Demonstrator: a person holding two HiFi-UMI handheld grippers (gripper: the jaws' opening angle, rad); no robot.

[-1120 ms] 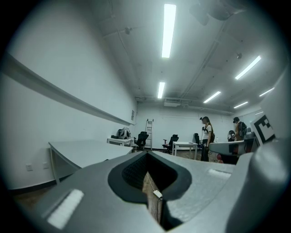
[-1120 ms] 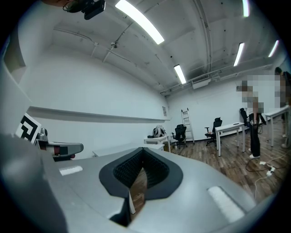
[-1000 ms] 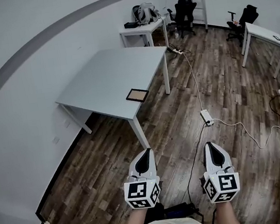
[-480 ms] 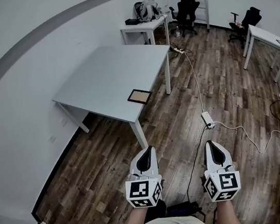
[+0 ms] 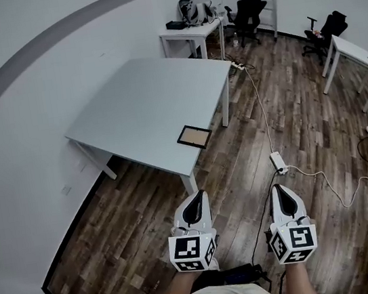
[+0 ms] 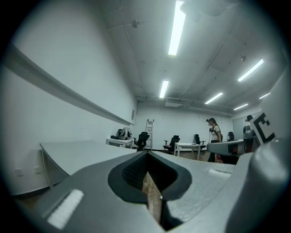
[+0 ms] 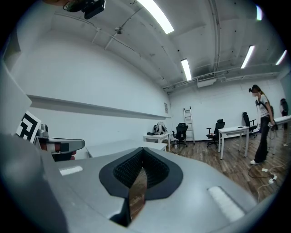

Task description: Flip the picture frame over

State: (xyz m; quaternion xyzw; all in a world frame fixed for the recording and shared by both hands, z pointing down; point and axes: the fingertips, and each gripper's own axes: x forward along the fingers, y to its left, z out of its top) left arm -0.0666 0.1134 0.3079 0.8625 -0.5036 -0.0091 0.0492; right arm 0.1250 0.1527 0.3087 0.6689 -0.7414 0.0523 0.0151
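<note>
Your left gripper [image 5: 195, 200] and right gripper [image 5: 278, 193] each have their jaws pressed together on nothing, above the wooden floor [image 5: 138, 208]. The picture frame [image 5: 194, 136] lies flat near the table's [image 5: 137, 102] front corner, well apart from both grippers.

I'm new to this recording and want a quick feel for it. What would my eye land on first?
First, the left gripper and right gripper low in the head view, marker cubes toward the camera, jaws together and empty above the wood floor. Next, the small picture frame lying flat near the front corner of the big grey table, well ahead of both grippers.
</note>
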